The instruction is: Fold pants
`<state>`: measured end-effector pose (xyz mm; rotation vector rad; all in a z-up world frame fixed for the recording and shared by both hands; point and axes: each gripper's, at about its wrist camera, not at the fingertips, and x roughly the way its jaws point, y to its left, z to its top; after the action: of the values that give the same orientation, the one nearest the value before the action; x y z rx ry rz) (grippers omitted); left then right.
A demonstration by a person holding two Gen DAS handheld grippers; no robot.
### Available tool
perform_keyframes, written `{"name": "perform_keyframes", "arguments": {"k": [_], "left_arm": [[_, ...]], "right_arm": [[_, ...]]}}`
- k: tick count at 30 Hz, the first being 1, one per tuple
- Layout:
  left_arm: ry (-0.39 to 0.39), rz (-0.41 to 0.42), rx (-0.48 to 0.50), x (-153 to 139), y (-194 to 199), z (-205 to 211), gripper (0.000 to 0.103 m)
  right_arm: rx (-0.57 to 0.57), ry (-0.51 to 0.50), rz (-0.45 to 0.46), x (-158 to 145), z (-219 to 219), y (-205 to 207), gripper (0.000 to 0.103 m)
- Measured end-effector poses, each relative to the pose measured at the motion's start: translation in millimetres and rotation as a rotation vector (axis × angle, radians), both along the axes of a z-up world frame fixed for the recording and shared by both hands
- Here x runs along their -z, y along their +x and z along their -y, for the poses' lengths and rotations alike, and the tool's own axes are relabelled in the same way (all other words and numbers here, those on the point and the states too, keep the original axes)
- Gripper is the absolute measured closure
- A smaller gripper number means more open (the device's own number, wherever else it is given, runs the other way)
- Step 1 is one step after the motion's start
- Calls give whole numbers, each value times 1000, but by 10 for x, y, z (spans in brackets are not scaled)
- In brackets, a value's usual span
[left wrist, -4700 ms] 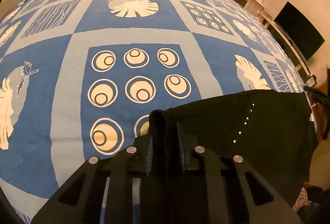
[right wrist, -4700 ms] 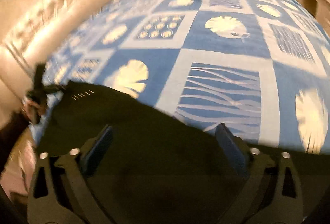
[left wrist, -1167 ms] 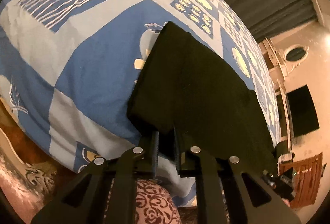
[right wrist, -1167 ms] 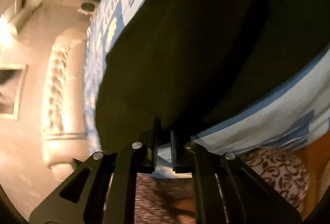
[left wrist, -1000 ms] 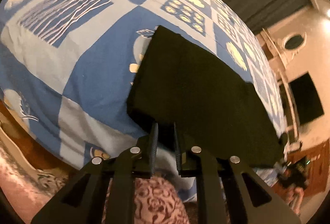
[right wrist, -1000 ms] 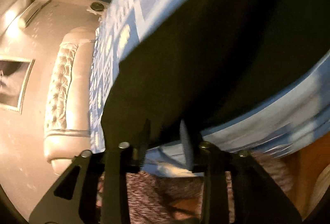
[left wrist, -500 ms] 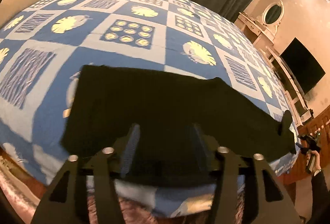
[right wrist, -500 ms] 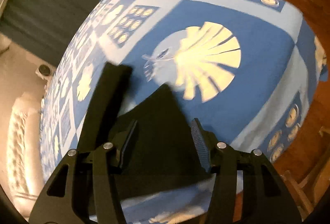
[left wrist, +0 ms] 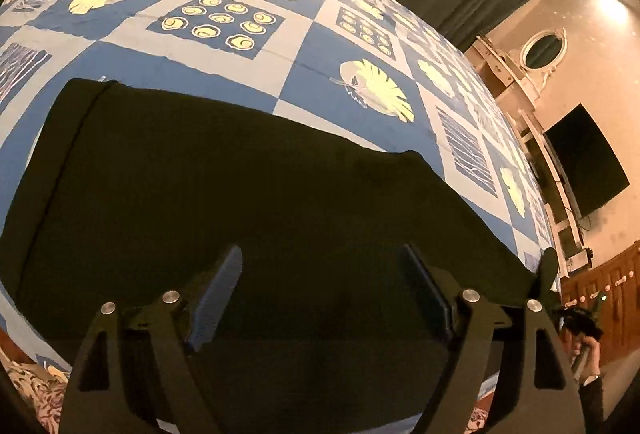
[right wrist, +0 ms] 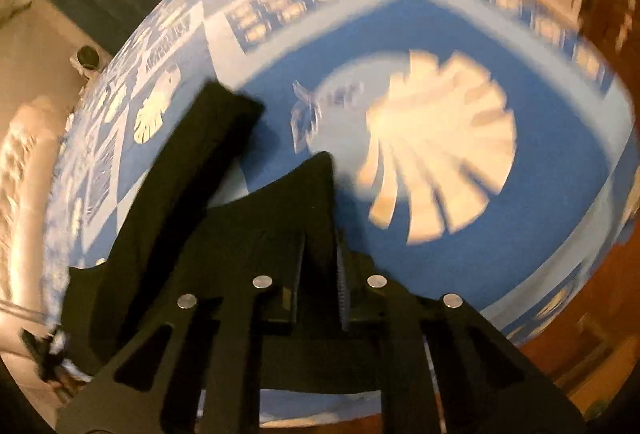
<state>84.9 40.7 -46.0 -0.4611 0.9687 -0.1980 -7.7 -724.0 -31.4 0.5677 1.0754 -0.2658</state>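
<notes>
Your black pants (left wrist: 248, 202) lie spread along the near edge of the bed (left wrist: 312, 46), on its blue patterned cover. Your left gripper (left wrist: 320, 298) hovers over them; its fingers have just been opening and stand wide, pressing on nothing. Your right gripper (right wrist: 320, 262) has just been closing, and through the blur it seems to pinch a raised corner of the fabric.
</notes>
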Motion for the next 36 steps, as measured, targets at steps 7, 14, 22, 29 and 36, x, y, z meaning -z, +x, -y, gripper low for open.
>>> {"name": "perform_keyframes", "arguments": {"k": [7,14,22,29,36], "left_arm": [[-9,18,-16,29,-30,-1,22],[29,46,22,46,-48,52,19],[-2,63,-3,69,-77,31,18],[-26,68,-4,81,-81,-6,18],[-21,73,1,84,-88,-1,17]], "right_arm": [[-43,-167,-114,151,69,198,92],[137,-70,8,-86,186,69,73],[238,341,141,176,20,383,56],[312,405,154,408,-98,633,87],[289,327,259,-7,-221,525,97]]}}
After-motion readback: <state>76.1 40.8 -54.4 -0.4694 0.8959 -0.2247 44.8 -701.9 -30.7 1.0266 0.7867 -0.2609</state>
